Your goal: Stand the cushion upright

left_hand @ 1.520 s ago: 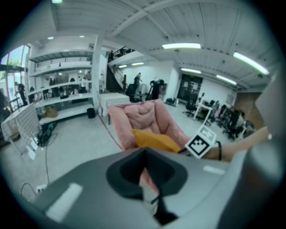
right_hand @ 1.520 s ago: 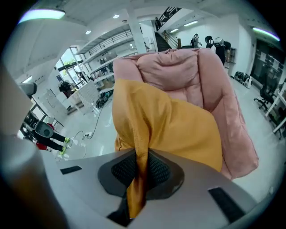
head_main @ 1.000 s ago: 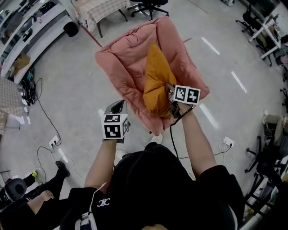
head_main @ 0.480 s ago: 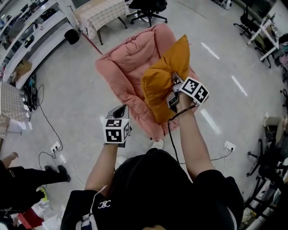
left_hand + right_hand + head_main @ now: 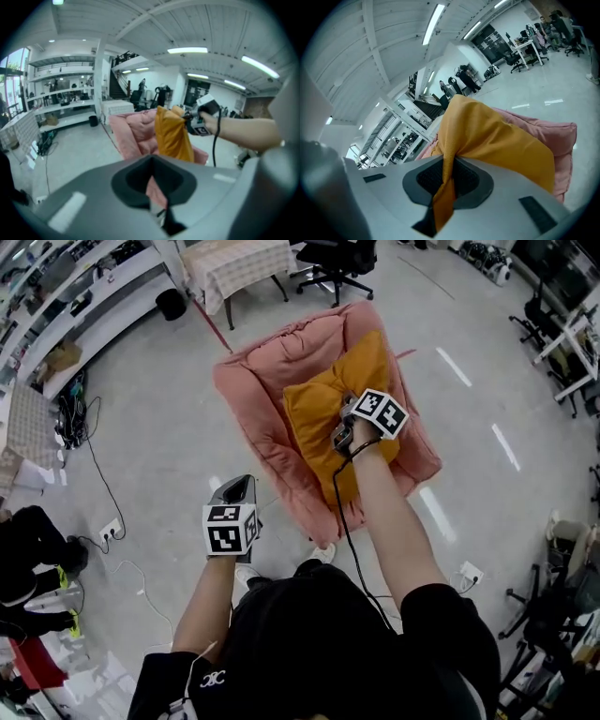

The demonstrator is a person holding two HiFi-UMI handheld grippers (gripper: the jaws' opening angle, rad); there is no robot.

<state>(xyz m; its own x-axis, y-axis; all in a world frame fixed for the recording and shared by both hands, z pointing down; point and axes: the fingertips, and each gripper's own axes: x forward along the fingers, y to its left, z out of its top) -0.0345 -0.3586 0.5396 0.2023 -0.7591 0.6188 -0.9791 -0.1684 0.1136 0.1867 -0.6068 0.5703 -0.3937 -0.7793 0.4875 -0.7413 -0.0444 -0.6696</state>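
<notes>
Right hand-held gripper (image 5: 443, 197): clamped on a corner of the mustard-orange square fabric cushion (image 5: 319, 432)
Left hand-held gripper (image 5: 236, 491): jaws together, empty; well apart from the cushion
Cushion: raised on edge on the pink padded armchair (image 5: 258, 381)
Progress: nearly upright; settling against the backrest and release likely remain

Head view looks steeply down from above — both gripper views face level along their jaws, sharing the cushion (image 5: 319, 423).
</notes>
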